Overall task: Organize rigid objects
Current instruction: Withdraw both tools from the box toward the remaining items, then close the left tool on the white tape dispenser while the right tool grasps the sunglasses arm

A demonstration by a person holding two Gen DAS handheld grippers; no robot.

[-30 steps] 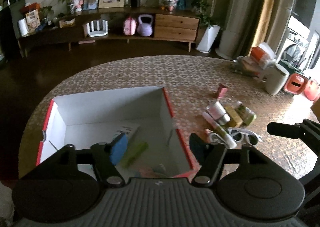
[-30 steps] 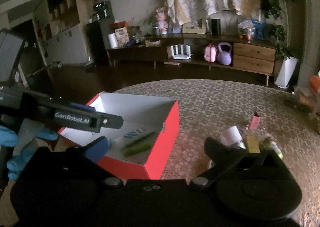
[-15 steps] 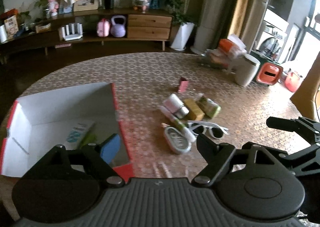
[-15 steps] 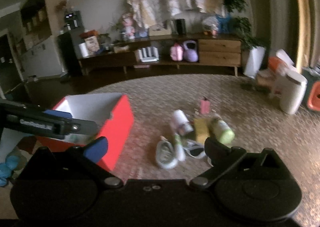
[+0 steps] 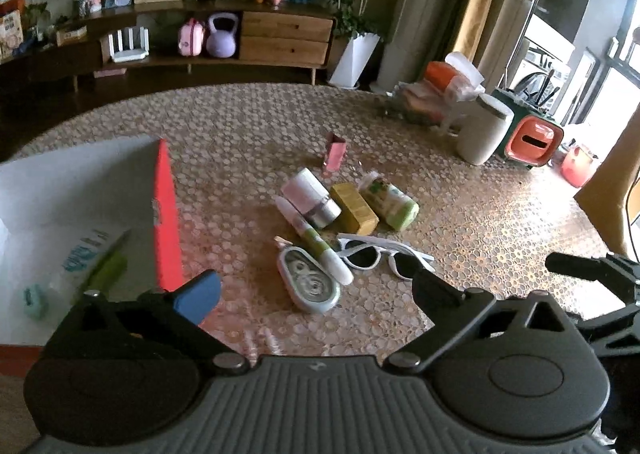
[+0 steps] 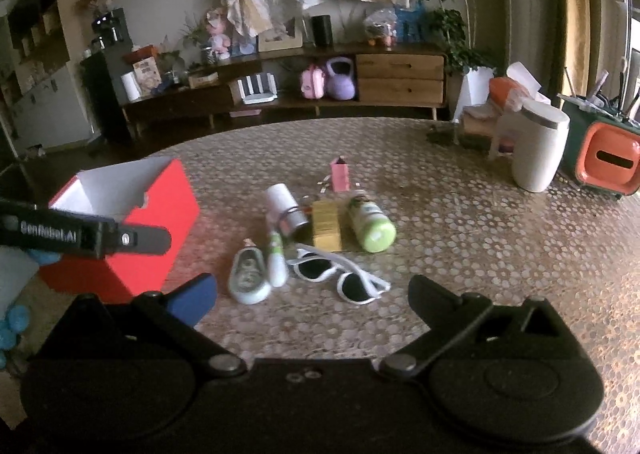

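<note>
On the left, the red box [image 5: 166, 213] is sitting on the patterned tabletop [image 5: 480, 221] with a green pen [image 5: 102, 274] and a white tube [image 5: 76, 258] already lying inside it. Beside it the left tongs [image 5: 316, 290] are spreading wide with nothing between them, hovering just short of the oval tape dispenser [image 5: 310, 282]. Further right, white sunglasses [image 6: 340, 274], a yellow carton [image 6: 326, 223] and a green-capped bottle [image 6: 370, 221] are lying clustered ahead of the right tongs [image 6: 312, 294], which are also standing wide and empty.
</note>
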